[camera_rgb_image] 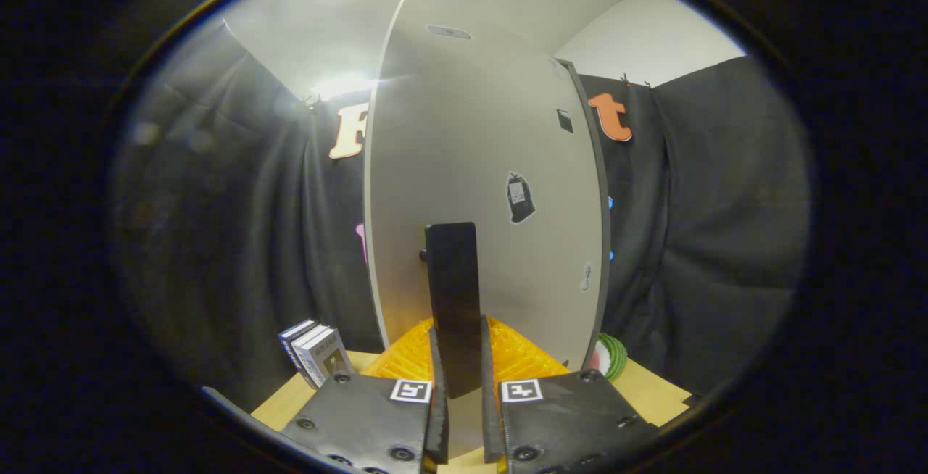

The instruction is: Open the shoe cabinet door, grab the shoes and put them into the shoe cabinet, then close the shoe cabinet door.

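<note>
Tabletop (652,391): upright door handle (453,300) between fingers (437,387)

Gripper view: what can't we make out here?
- Cabinet inside: hidden behind the door.
- Shoes: no clear sight; the orange item low behind the handle is mostly covered by the gripper and can't be identified.
- Green-striped object: cut off by the door's edge.
- Stickers on the door: too small to read.
- Grip: fingers flank the handle closely; contact looks likely, not certain.

Door handle (452,300) between hand-held gripper (464,387) fingers; books (315,352) left.
</note>
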`<state>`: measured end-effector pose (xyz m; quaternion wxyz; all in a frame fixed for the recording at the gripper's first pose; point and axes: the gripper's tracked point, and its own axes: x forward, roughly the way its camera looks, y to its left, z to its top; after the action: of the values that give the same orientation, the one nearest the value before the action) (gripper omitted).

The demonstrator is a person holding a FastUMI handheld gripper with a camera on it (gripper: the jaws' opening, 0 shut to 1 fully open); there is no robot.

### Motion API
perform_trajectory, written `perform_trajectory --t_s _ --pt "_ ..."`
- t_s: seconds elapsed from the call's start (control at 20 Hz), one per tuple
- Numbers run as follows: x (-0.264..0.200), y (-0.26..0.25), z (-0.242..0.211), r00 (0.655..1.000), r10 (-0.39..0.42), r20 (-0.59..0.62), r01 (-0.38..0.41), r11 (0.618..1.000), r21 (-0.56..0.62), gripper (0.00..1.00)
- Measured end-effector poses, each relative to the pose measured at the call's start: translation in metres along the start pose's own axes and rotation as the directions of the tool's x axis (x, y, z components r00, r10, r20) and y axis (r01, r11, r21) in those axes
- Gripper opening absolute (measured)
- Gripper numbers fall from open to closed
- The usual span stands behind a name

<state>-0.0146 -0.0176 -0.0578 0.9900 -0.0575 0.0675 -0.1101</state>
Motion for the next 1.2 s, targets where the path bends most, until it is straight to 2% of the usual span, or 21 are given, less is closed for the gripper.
perform_trajectory --t_s 0.6,0.75,0.95,1.2 --pt "-0.033 -0.052 0.009 0.996 -0.091 -0.005 0.091 0.995 0.034 0.2" --pt "-0.037 -0.07 0.011 0.989 -0.149 0.002 0.149 0.989 0.003 0.2" --pt "-0.05 -0.095 0.013 0.976 -0.219 0.001 0.219 0.975 0.027 0.19" --pt "-0.079 -0.158 0.034 0.944 -0.324 0.057 0.322 0.946 0.046 0.19"
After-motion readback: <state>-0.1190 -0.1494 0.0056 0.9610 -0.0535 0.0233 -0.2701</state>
